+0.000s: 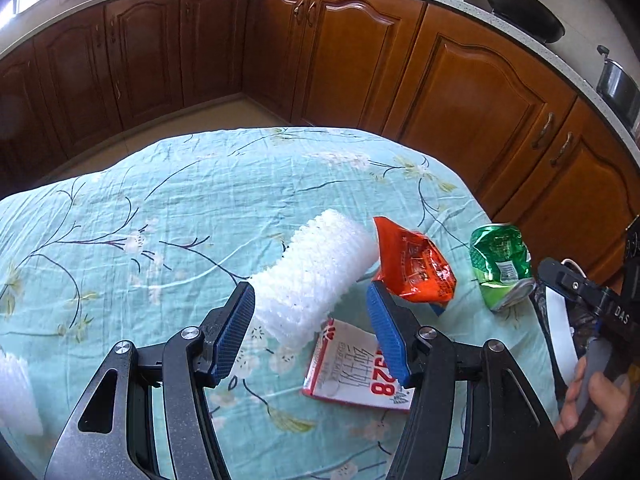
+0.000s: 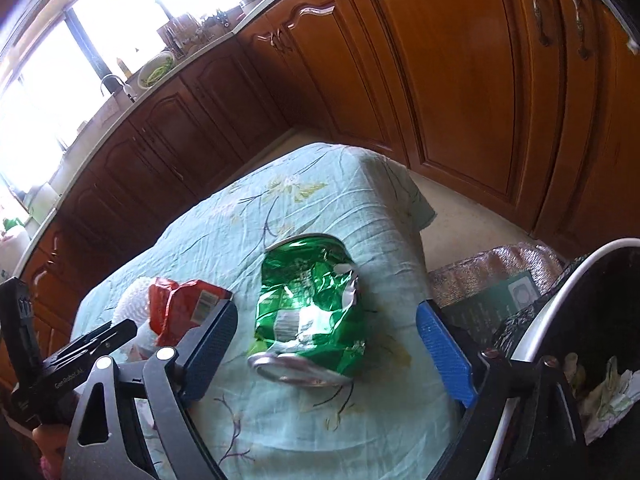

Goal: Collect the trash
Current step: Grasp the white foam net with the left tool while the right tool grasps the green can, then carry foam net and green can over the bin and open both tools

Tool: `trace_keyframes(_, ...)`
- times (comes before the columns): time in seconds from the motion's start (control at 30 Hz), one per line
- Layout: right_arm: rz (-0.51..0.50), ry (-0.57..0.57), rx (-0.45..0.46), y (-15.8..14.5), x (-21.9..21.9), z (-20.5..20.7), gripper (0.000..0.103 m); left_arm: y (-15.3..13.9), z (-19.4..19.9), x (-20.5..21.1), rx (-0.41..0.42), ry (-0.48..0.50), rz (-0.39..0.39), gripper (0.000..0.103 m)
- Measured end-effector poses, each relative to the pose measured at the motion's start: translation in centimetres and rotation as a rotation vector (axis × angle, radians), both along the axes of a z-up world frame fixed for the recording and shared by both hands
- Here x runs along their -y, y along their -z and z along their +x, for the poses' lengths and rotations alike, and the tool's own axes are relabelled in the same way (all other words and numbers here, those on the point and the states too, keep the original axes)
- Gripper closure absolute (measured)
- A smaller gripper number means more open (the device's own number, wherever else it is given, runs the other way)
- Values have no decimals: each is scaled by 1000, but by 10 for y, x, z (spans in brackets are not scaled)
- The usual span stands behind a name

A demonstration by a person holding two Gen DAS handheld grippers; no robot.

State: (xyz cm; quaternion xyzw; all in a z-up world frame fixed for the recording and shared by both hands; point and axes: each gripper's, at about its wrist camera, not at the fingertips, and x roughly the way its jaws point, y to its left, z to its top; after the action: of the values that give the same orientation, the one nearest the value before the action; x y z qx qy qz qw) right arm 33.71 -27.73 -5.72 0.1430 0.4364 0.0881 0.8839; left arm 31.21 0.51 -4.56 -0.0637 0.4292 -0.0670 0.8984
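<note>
On the pale blue flowered tablecloth (image 1: pixel 160 200) lie a white foam net sleeve (image 1: pixel 316 268), an orange snack packet (image 1: pixel 416 268), a red-and-white printed card (image 1: pixel 352 372) and a crushed green can (image 1: pixel 502 266). My left gripper (image 1: pixel 310 300) is open around the near end of the foam sleeve. Its left pad is at the sleeve's edge and its right pad stands apart from it. My right gripper (image 2: pixel 326 320) is open wide with the green can (image 2: pixel 312 304) lying between its pads, untouched. The orange packet (image 2: pixel 184 304) sits just past the right gripper's left pad.
A bin with a white rim (image 2: pixel 560 300) and a black liner stands off the table's right edge, with crumpled scraps inside. Another white foam piece (image 1: pixel 16 392) lies at the near left. Brown kitchen cabinets (image 1: pixel 340 60) surround the table. A hand (image 1: pixel 592 400) holds the right gripper.
</note>
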Motion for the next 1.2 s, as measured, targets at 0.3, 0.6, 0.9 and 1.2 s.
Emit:
trace_keyframes(0.3, -96, -13, 16, -4, 1, -4, 31, 15, 8, 13, -14, 63, 37, 70)
trace_keyframes(0.6, -178, -88, 13, -2, -23, 0, 46, 11, -8, 10, 4, 62, 21, 86)
trace_keyframes(0.9, 31, -155, 51, -21, -15, -34, 90, -5, -30, -8, 52, 2, -30, 91)
trace_keyframes(1.2, 120, -197, 125, -45, -13, -101, 90, -36, -82, -17, 125, -1, -123, 91)
